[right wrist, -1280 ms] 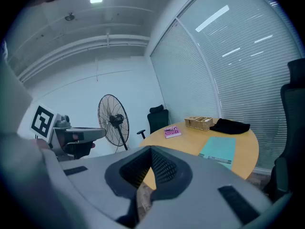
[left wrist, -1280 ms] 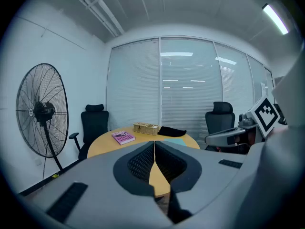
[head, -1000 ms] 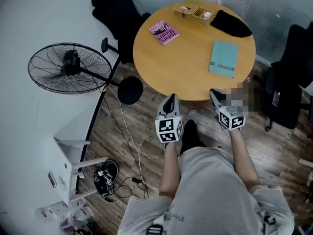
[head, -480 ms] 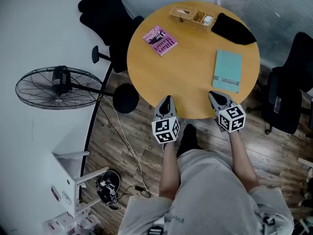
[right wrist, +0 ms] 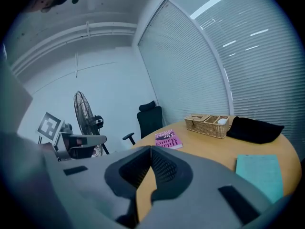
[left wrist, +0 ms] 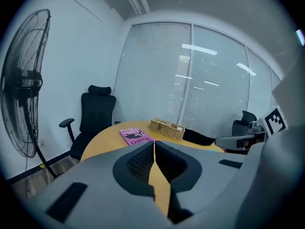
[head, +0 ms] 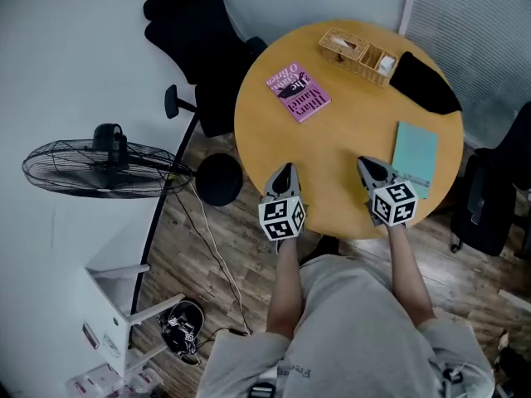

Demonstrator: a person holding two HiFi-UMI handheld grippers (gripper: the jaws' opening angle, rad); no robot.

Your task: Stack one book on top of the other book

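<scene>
A pink book lies on the far left part of the round wooden table. A teal book lies flat near the table's right edge. My left gripper hovers over the near edge of the table, shut and empty. My right gripper is also shut and empty, just left of the teal book's near end.
A wicker basket and a black cloth sit at the table's far side. Black office chairs stand at the left and right. A floor fan is on the left.
Both grippers moved forward from off the table's near edge to over it. The table and books shifted nearer in the head view as the person stepped in.
</scene>
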